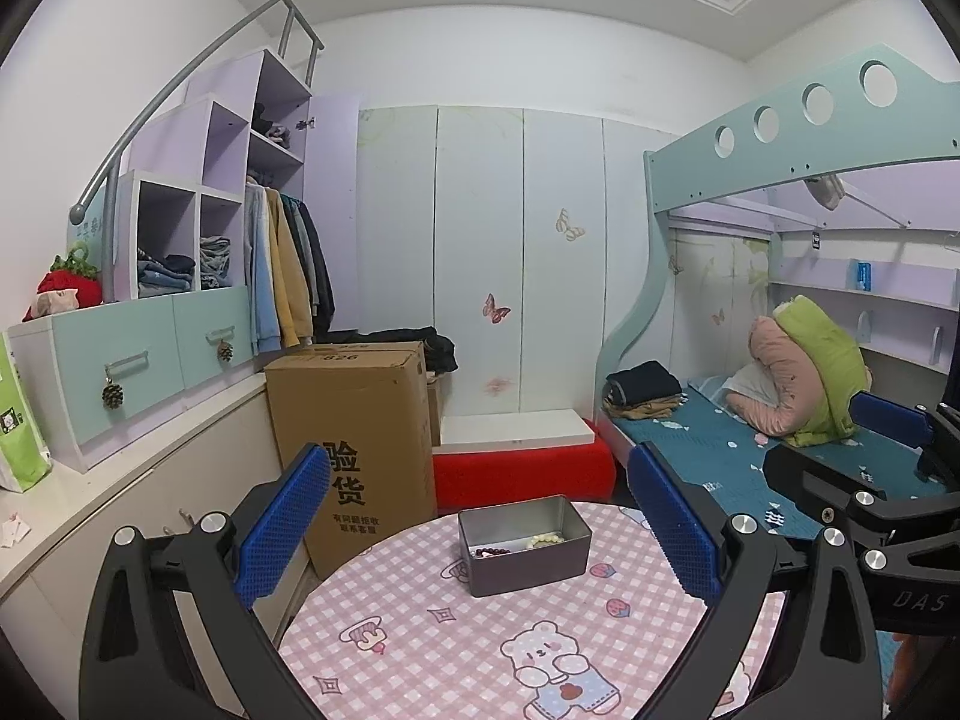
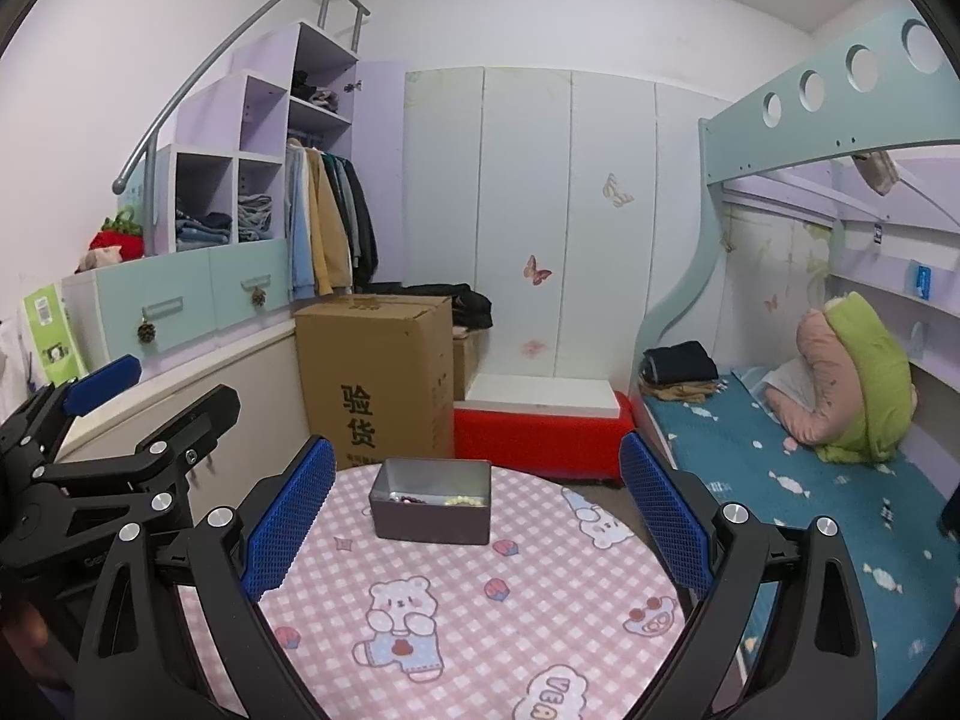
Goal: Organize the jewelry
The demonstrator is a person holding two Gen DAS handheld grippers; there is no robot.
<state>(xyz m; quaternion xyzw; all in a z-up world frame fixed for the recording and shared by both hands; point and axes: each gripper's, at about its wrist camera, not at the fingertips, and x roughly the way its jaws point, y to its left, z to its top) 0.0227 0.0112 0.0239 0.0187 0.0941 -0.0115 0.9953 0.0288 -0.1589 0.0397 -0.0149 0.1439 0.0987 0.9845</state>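
A grey metal tin [image 1: 523, 546] sits near the far edge of the round table with the pink checked cloth [image 1: 468, 648]. Inside lie a dark red bead bracelet [image 1: 491, 552] and a pale bead bracelet [image 1: 545, 539]. The tin [image 2: 431, 509] also shows in the right wrist view, with the dark beads [image 2: 408, 500] and pale beads [image 2: 463, 501] inside. My left gripper [image 1: 480, 531] is open and empty, held above the table short of the tin. My right gripper [image 2: 477, 516] is open and empty, likewise short of the tin.
A tall cardboard box [image 1: 354, 450] stands left of the table. A red bench [image 1: 522, 471] with a white board lies behind it. A bunk bed [image 1: 750, 456] with folded clothes and pillows is on the right. Low cabinets [image 1: 120, 480] run along the left wall.
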